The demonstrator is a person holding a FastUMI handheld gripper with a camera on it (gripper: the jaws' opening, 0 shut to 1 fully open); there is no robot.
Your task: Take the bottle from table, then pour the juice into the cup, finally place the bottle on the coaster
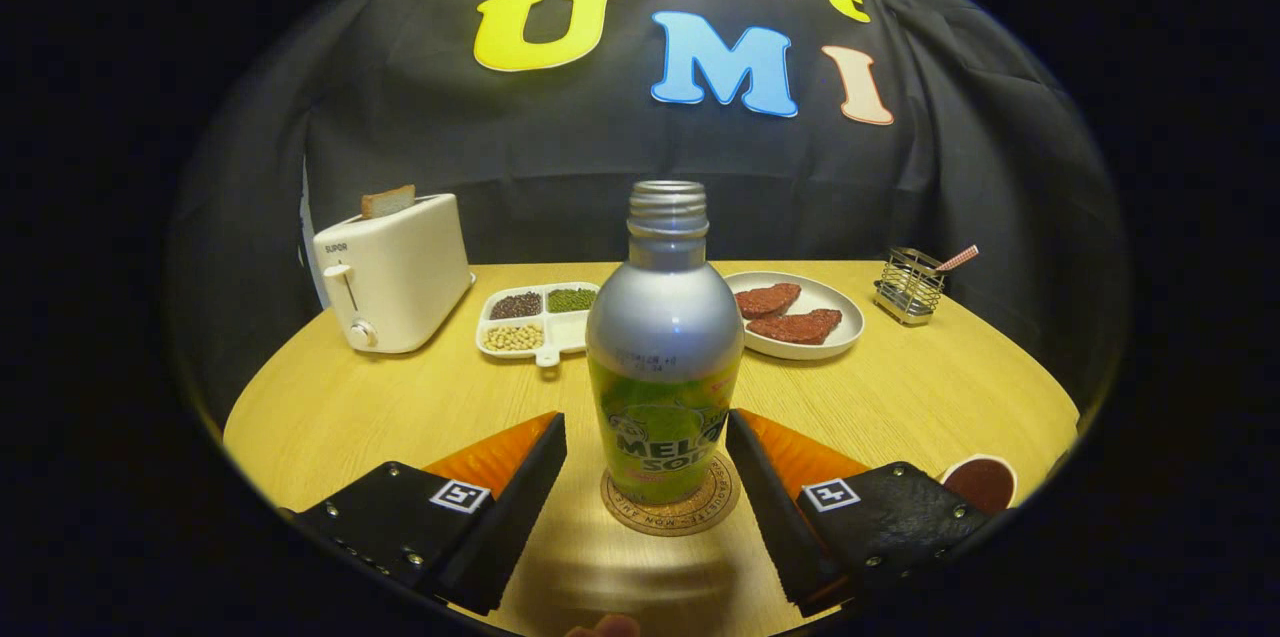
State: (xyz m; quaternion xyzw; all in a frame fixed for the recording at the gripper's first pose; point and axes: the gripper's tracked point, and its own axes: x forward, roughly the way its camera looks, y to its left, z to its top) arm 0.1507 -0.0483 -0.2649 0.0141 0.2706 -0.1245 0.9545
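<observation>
A silver bottle [664, 357] with a green label and no cap stands upright on a round cork coaster [672, 507] on the wooden table. My gripper [646, 437] is open, its two fingers flanking the bottle's lower half with a gap on each side, touching nothing. A white cup [979, 481] holding dark red juice sits on the table to the right, beside the right finger's base and partly hidden by it.
Beyond the bottle, a white toaster [395, 272] with a slice of bread stands at the left. A divided dish of beans [540, 319], a plate [800, 317] with two brown patties and a wire rack [908, 285] line the far side of the round table [330, 407].
</observation>
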